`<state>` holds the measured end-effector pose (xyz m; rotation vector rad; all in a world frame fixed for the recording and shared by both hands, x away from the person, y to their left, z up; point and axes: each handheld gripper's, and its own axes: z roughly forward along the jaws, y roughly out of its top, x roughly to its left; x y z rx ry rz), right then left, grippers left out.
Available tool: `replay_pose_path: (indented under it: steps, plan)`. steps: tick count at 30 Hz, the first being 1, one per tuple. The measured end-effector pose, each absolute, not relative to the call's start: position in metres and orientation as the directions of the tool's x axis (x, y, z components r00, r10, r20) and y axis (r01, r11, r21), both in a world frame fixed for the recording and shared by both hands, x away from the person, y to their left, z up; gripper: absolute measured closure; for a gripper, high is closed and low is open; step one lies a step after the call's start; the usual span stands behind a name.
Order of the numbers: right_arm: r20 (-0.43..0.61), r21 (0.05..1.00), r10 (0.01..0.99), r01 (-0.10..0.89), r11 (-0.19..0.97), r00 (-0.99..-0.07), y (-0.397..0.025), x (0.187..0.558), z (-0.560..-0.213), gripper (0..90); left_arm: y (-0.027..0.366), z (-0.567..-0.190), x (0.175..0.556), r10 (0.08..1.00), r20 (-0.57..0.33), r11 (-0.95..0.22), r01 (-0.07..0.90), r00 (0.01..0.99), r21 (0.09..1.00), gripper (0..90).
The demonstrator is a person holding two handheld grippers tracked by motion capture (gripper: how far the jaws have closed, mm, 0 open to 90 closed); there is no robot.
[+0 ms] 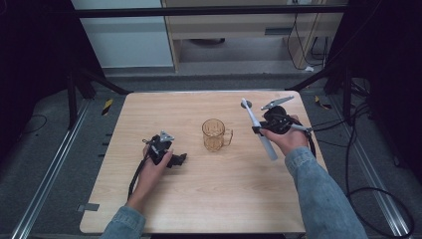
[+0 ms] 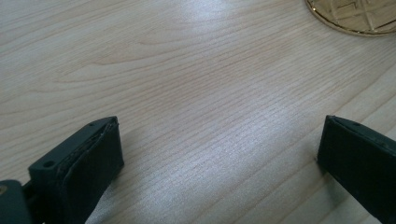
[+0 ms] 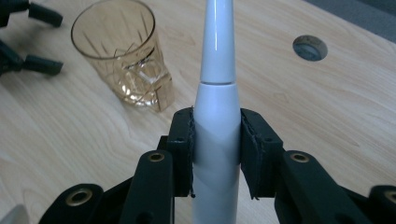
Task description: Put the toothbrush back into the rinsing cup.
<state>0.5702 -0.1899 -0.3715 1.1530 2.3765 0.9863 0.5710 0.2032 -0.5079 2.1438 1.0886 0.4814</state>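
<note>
An amber cut-glass mug (image 1: 215, 134) with a handle stands upright near the middle of the wooden table (image 1: 209, 199). My right gripper (image 1: 260, 130) is shut on a white electric toothbrush (image 1: 259, 128), held to the right of the mug with its head pointing toward the table's far edge. In the right gripper view the toothbrush (image 3: 217, 116) is clamped between both jaws, and the mug (image 3: 123, 56) stands at upper left. My left gripper (image 1: 180, 159) rests low on the table left of the mug, open, with bare wood between its fingers (image 2: 93, 158). The mug's base (image 2: 359, 16) shows at upper right.
A round cable hole (image 1: 247, 104) sits in the table near its far right corner, also visible as a hole (image 3: 309, 47) in the right gripper view. Cables (image 1: 358, 164) trail off the table's right side. Dark frame legs (image 1: 94, 82) stand beyond the far edge.
</note>
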Motion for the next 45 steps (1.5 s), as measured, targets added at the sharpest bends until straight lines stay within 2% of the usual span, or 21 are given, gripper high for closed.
replay_pose_path:
  steps: [7, 21, 45]
  plan:
    - [0.011, 0.719, 0.808, 0.566, 0.403, -0.589, -0.186, 0.572, -0.376, 67.3, 0.204, -0.508, 0.570, 0.809, 0.021, -0.425, 0.561, 0.587, 0.711, 0.0]
    - [0.015, 0.797, 0.842, 0.515, 0.316, -0.539, -0.165, 0.574, -0.370, 67.2, 0.204, -0.508, 0.570, 0.809, 0.021, -0.425, 0.561, 0.587, 0.710, 0.0]
    - [-0.020, 0.872, 0.877, 0.421, 0.251, -0.481, -0.137, 0.589, -0.343, 67.2, 0.203, -0.508, 0.570, 0.812, 0.017, -0.419, 0.562, 0.584, 0.713, 0.0]
